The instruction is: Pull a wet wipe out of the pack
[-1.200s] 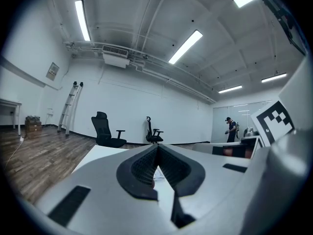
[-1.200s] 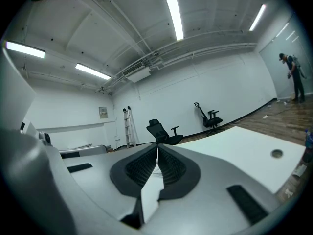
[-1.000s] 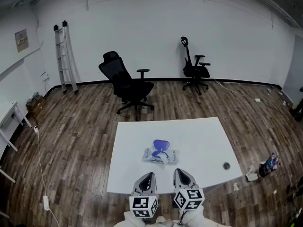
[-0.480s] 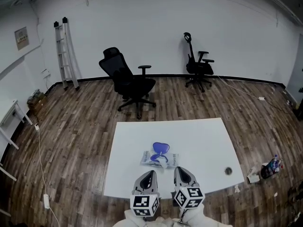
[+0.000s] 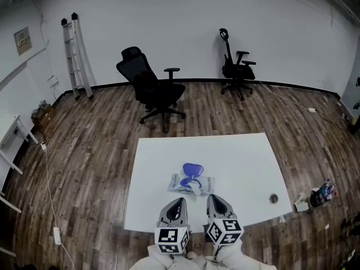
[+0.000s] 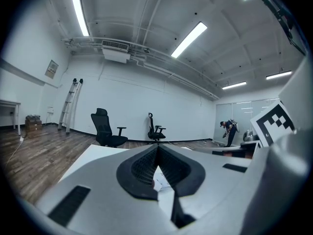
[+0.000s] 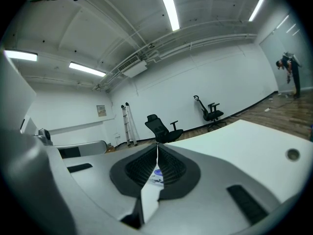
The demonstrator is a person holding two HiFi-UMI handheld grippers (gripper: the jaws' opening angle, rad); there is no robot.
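A white bench [image 5: 242, 156] fills the lower middle of the head view. The pack of wet wipes [image 5: 191, 183] lies flat on it, a bit left of the bench's middle. Its blue lid [image 5: 192, 170] is flipped open toward the top of the picture, and a bit of white wipe [image 5: 196, 189] pokes out of the pack. The left gripper [image 5: 178, 202] and the right gripper [image 5: 214, 199] sit side by side at the bottom of the picture, just below the pack and not touching it. In each gripper's own view the jaws are pressed together at the tips with nothing between them. A small dark round thing [image 5: 273, 198] lies near the bench's lower right corner. Behind the bench, on the wood floor, stand a black chair [image 5: 149, 91], a second chair [image 5: 236, 67] at the far wall, and a ladder [image 5: 73, 55] at the upper left.
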